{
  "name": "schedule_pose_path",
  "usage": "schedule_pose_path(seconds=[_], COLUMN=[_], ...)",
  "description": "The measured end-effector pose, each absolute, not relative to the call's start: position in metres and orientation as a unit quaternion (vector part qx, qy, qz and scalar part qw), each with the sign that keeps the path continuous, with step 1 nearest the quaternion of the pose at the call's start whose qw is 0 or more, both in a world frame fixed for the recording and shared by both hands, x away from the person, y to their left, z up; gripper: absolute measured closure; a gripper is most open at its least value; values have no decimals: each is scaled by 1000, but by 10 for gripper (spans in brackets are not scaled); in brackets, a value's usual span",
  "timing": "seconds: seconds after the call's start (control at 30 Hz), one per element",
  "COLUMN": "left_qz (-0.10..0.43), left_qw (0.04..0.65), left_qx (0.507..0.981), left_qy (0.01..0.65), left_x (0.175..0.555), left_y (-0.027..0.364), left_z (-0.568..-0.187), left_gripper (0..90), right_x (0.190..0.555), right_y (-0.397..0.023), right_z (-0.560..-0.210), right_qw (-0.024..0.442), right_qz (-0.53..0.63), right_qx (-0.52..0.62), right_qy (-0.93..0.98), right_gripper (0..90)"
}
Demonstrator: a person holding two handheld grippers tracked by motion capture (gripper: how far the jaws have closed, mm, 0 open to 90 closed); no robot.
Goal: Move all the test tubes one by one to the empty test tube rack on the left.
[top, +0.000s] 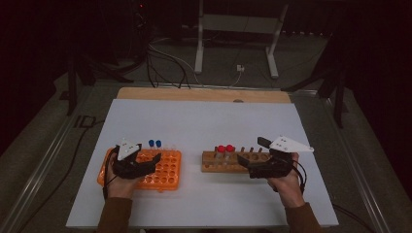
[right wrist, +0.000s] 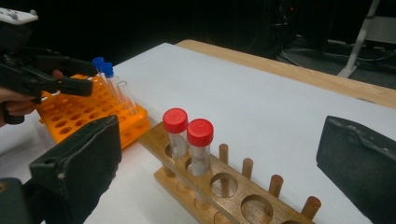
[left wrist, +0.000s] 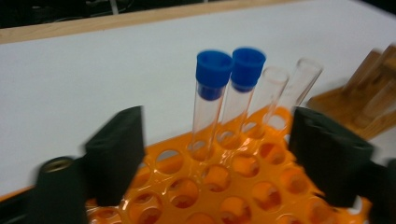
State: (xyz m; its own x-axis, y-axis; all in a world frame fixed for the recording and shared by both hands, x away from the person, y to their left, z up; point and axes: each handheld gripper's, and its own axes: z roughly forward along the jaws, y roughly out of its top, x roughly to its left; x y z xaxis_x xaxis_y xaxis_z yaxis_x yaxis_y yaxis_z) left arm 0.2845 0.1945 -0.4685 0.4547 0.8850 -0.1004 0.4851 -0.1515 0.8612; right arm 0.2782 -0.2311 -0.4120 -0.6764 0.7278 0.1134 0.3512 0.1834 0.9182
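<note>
I count four tubes in the orange rack [left wrist: 233,186]: two blue-capped tubes [left wrist: 212,84], two uncapped tubes [left wrist: 273,88]. The wooden rack [right wrist: 224,191] holds two red-capped tubes [right wrist: 187,135]. My left gripper [left wrist: 215,158] and right gripper [right wrist: 219,163] hover with jaws apart, empty.

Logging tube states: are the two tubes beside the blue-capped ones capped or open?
Open: both clear tubes in the orange rack show bare rims, no caps.
</note>
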Motion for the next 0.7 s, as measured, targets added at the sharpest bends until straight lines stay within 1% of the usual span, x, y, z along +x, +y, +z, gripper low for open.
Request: schedule_pose_path(seconds=[0.03,0.1,0.13,0.3,0.43,0.57,0.63,0.67,0.7], left_qz=[219,211,209,193,201,199,201,203,203], left_qw=[457,471,477,516,528,539,538,538,538], left_qx=[719,713,710,686,685,685,685,685,686], left_qy=[475,475,474,475,461,448,448,448,446], left_x=[284,282,281,276,272,268,267,267,267], left_y=[195,194,194,193,191,188,186,184,183], left_z=[-467,-465,-464,-460,-457,-452,-451,-451,-452], left_gripper=[119,28,11,5,41,45,26,9,8], right_x=[279,279,279,281,284,288,290,290,291], right_y=[-231,-230,-229,-224,-218,-212,-209,-208,-205], right_z=[-412,-413,-414,-417,-423,-430,-435,-437,-440], right_qw=[179,175,175,171,169,164,162,160,161], right_qz=[527,527,527,522,512,504,497,493,487], right_qx=[360,360,360,355,350,348,346,345,340], right_qy=[749,750,750,757,766,773,779,782,788], right_gripper=[31,37,38,76,106,152,195,242,320])
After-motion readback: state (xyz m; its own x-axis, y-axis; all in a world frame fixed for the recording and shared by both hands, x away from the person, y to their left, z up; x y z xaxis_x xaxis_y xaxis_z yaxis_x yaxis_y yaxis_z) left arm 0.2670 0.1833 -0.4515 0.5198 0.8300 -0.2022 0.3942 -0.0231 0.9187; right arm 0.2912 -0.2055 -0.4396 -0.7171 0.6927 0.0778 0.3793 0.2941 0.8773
